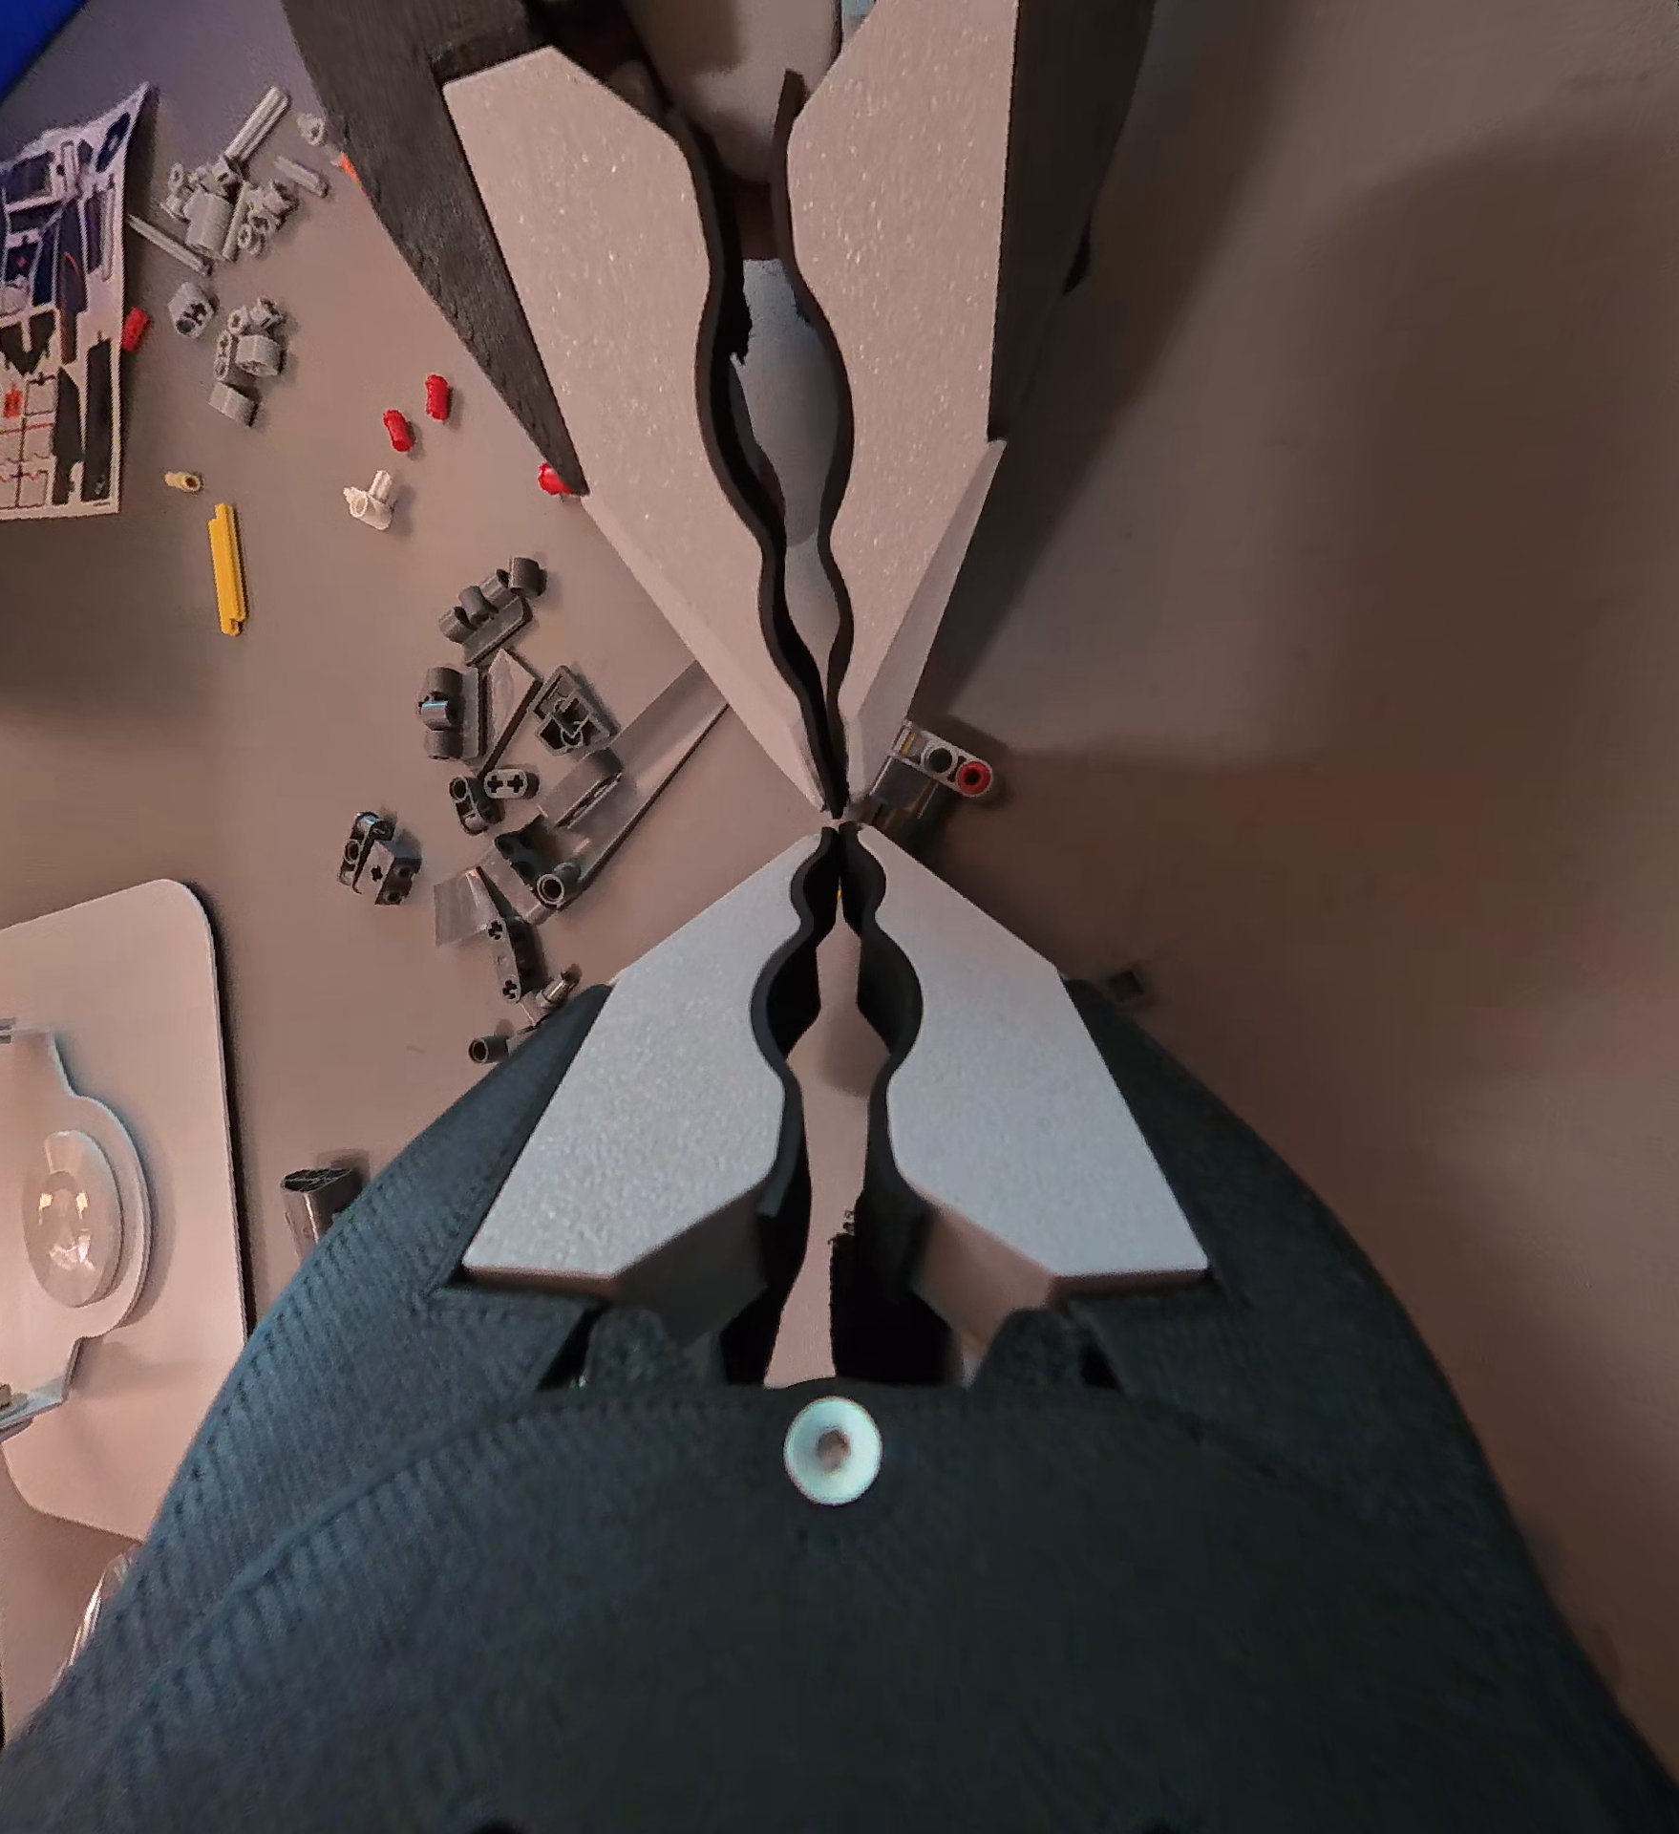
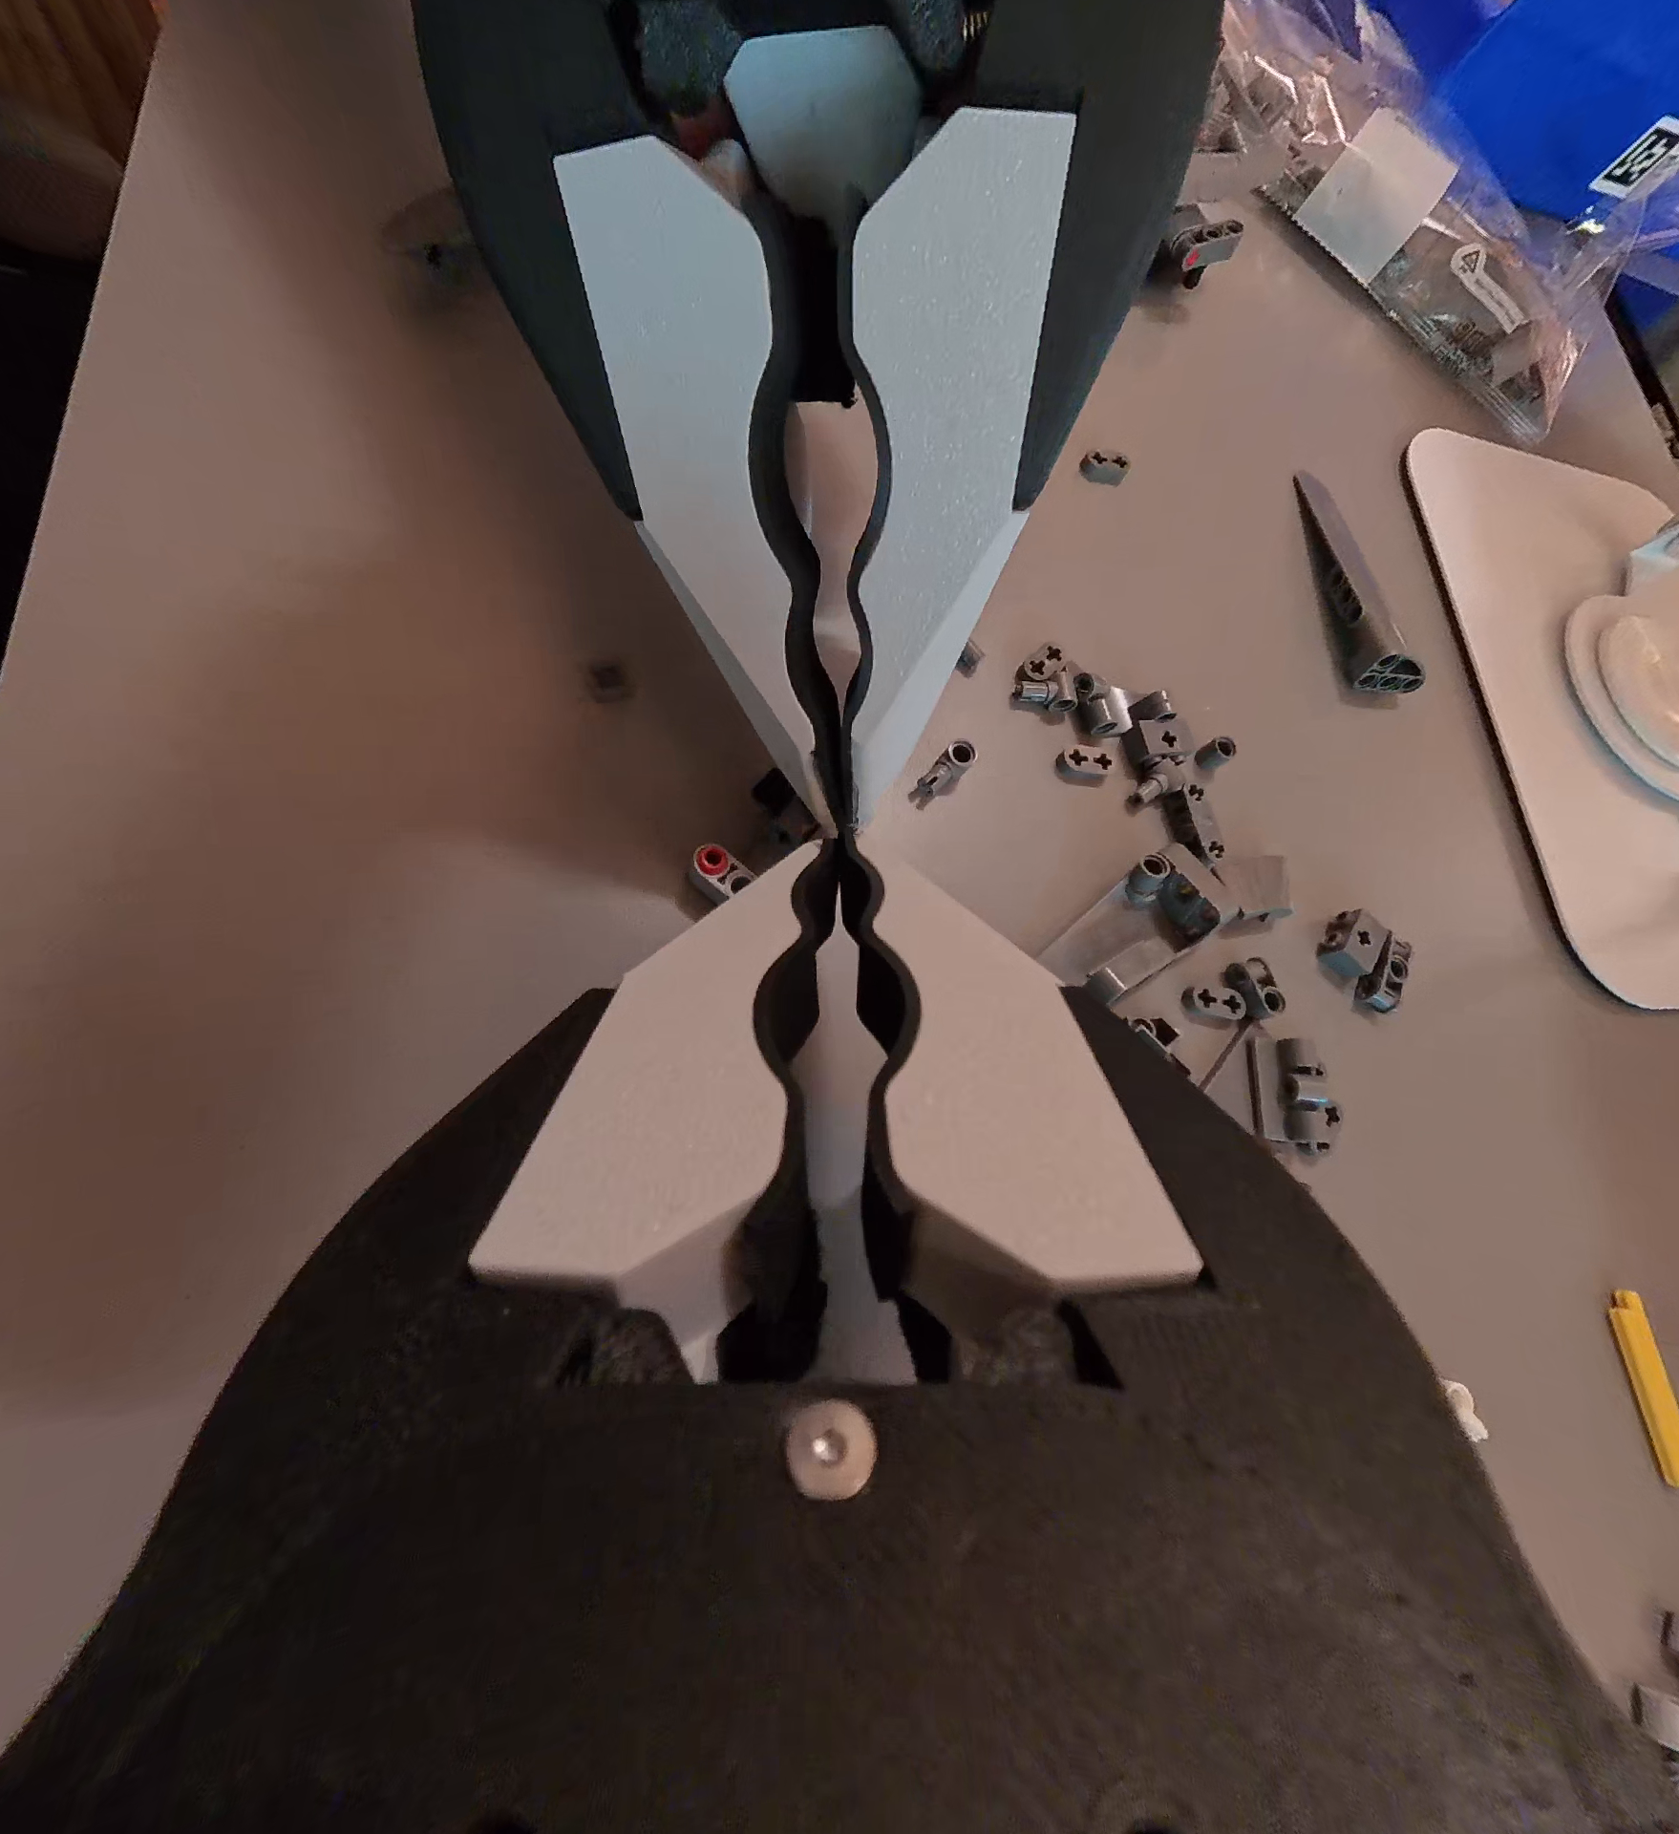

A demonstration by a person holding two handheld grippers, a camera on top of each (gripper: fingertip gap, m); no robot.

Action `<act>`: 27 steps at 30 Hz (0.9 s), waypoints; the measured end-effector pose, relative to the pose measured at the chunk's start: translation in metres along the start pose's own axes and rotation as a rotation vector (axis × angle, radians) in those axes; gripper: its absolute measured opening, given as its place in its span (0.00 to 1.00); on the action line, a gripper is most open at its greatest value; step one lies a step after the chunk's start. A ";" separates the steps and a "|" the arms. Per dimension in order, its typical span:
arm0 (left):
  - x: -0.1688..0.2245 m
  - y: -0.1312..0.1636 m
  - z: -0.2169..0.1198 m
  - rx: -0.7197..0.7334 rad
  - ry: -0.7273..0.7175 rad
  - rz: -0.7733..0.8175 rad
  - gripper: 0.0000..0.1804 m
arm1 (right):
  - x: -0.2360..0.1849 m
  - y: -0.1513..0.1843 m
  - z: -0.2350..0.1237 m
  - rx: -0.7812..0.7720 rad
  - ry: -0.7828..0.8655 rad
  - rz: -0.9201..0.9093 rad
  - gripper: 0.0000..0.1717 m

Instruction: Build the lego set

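Worktop (image 1: 1312, 496): grey-beige, spread under both your claws.
Left claw (image 1: 838, 832): you point it forward and down, tip to tip with the other — pads closed, nothing plainly between them.
Right claw (image 2: 840, 851): it faces the left one head-on, jaws closed, whether on anything you cannot tell.
Grey beam (image 1: 935, 769): small, red pin at its outer end, touching the right claw's tips, long axis slanting away from them.
Loose grey pieces (image 1: 508, 754): scattered beside the claws.
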State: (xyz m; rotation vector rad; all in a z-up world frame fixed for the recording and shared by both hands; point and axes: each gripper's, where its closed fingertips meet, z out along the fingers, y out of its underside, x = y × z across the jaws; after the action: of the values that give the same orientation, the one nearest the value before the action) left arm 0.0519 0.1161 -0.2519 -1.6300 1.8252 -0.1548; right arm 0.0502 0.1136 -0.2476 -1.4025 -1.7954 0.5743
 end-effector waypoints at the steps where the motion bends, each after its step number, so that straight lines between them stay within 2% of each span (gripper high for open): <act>1: 0.000 0.000 0.000 0.000 -0.001 0.001 0.00 | -0.001 0.000 0.000 0.001 -0.001 -0.004 0.00; 7: 0.001 0.000 0.000 -0.001 -0.022 0.005 0.00 | -0.004 -0.001 0.001 -0.016 -0.003 -0.028 0.00; 23: 0.000 -0.001 0.001 0.061 -0.053 -0.038 0.00 | -0.002 0.000 0.001 0.003 -0.042 0.061 0.00; 27: -0.004 -0.005 -0.007 0.117 -0.021 -0.118 0.03 | 0.009 -0.009 -0.013 0.039 0.016 0.104 0.04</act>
State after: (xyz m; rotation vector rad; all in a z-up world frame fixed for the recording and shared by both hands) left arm 0.0527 0.1162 -0.2428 -1.6502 1.6725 -0.2901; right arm 0.0544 0.1181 -0.2307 -1.4762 -1.6976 0.6469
